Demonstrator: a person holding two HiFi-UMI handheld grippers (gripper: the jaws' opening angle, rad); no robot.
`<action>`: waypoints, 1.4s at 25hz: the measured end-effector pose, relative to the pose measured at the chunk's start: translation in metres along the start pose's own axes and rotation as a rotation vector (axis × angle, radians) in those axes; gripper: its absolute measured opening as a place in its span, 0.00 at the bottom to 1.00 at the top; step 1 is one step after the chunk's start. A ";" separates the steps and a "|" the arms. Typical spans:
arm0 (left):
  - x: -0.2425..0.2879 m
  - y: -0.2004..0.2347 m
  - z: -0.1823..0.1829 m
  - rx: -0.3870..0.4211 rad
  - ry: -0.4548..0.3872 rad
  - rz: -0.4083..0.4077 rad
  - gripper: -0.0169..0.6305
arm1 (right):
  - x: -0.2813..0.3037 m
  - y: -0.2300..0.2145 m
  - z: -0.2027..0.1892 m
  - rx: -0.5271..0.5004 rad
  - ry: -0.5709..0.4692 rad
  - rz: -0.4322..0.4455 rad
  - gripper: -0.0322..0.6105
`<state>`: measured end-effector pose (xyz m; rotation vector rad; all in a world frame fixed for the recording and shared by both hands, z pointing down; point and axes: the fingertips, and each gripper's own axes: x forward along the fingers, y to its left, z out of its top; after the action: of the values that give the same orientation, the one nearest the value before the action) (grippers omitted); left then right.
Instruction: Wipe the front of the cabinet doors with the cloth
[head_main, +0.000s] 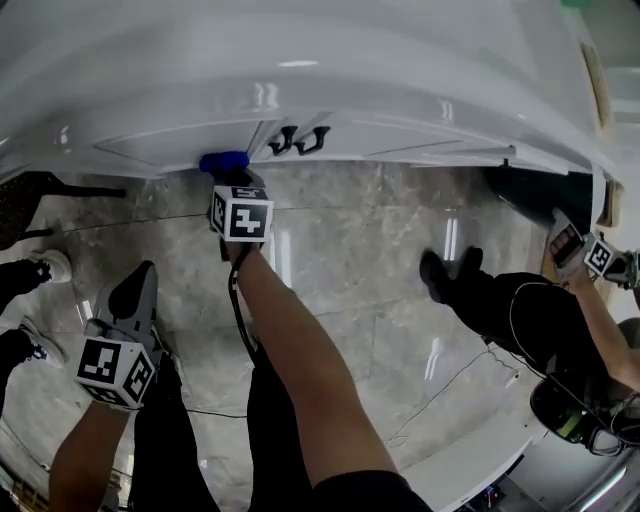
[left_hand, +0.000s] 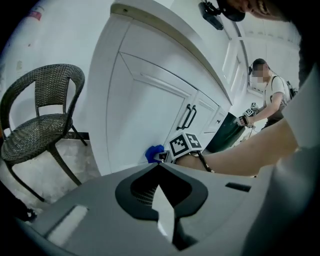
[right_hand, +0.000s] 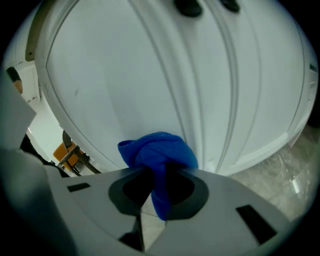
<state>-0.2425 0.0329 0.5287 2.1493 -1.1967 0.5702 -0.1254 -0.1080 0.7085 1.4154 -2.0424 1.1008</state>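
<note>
The white cabinet's doors (head_main: 180, 140) run along the top of the head view, with two black handles (head_main: 297, 138) where the doors meet. My right gripper (head_main: 228, 180) is shut on a bunched blue cloth (head_main: 224, 162) and holds it against the lower part of the left door (right_hand: 125, 75). In the right gripper view the cloth (right_hand: 157, 152) bulges out past the jaws and touches the door panel. My left gripper (head_main: 133, 283) hangs low at the left, away from the cabinet, jaws shut and empty. From it I see the cloth (left_hand: 154, 152) and the handles (left_hand: 187, 117).
A dark wicker chair (left_hand: 40, 125) stands left of the cabinet. Another person (head_main: 520, 310) crouches at the right with their own grippers (head_main: 590, 255) near a dark opening (left_hand: 225, 132). A thin cable (head_main: 440, 385) lies on the grey marble floor (head_main: 350, 250).
</note>
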 end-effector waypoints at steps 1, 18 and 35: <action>0.003 -0.003 -0.001 0.007 0.007 -0.003 0.03 | -0.005 -0.008 0.001 0.008 -0.003 -0.008 0.13; 0.004 0.013 -0.010 -0.016 0.007 0.004 0.02 | 0.024 0.043 -0.037 -0.120 0.080 0.034 0.13; -0.071 0.109 -0.060 -0.047 0.038 0.085 0.02 | 0.112 0.135 -0.077 -0.205 0.142 0.053 0.13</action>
<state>-0.3764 0.0724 0.5608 2.0478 -1.2736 0.6107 -0.3004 -0.0896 0.7844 1.1565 -2.0357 0.9521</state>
